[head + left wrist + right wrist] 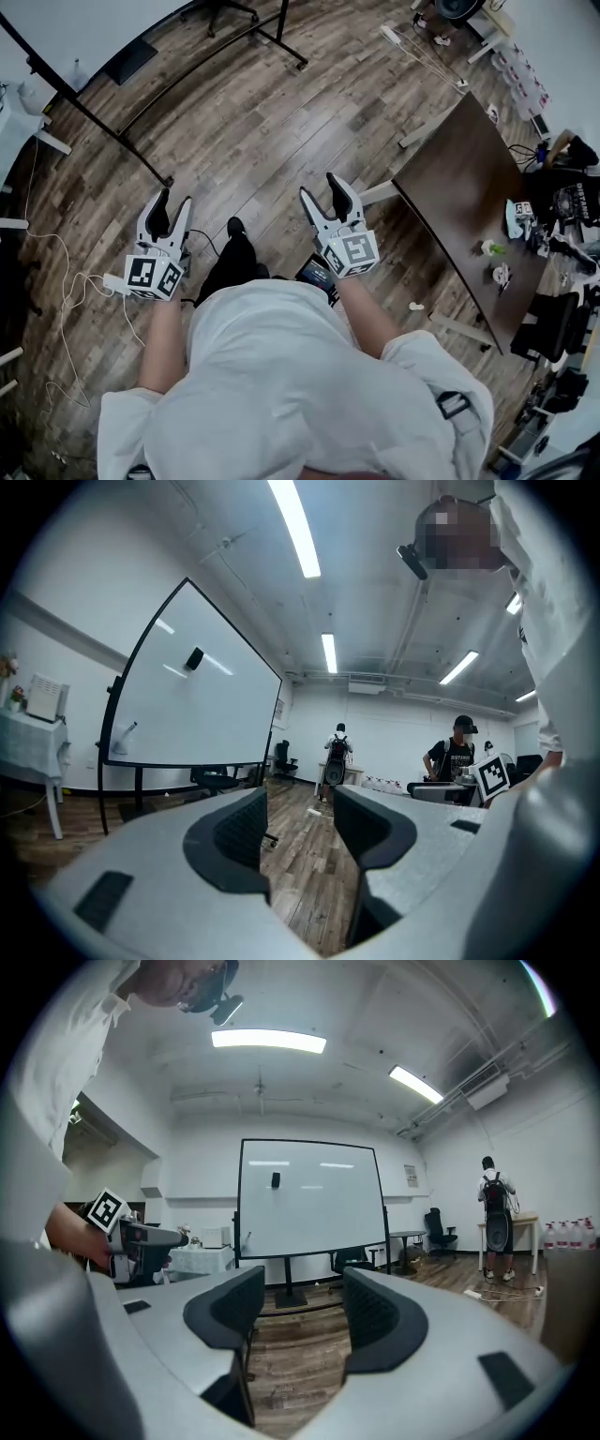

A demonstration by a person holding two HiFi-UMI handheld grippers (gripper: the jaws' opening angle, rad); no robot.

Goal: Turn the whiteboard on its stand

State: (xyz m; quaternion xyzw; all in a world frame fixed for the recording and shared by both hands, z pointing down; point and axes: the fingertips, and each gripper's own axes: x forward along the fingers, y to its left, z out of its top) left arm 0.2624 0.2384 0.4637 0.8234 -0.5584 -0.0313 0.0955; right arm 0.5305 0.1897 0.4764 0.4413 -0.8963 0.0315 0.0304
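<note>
The whiteboard (309,1199) stands on its black stand a few steps ahead, facing the right gripper view square on. The left gripper view has the whiteboard (187,696) at the left, seen at a slant. From the head view, the stand's black posts and feet (167,180) reach across the wood floor at upper left. My left gripper (167,214) is held low in front of me, open, nothing between its jaws (300,808). Beside it, my right gripper (323,192) is open and holds nothing (302,1302). Neither touches the board.
A dark table (469,187) with small items stands at my right. White cables (66,272) and a power strip lie on the floor at my left. A white-clothed table (33,738) sits by the board. Two people (457,752) (494,1208) stand far off.
</note>
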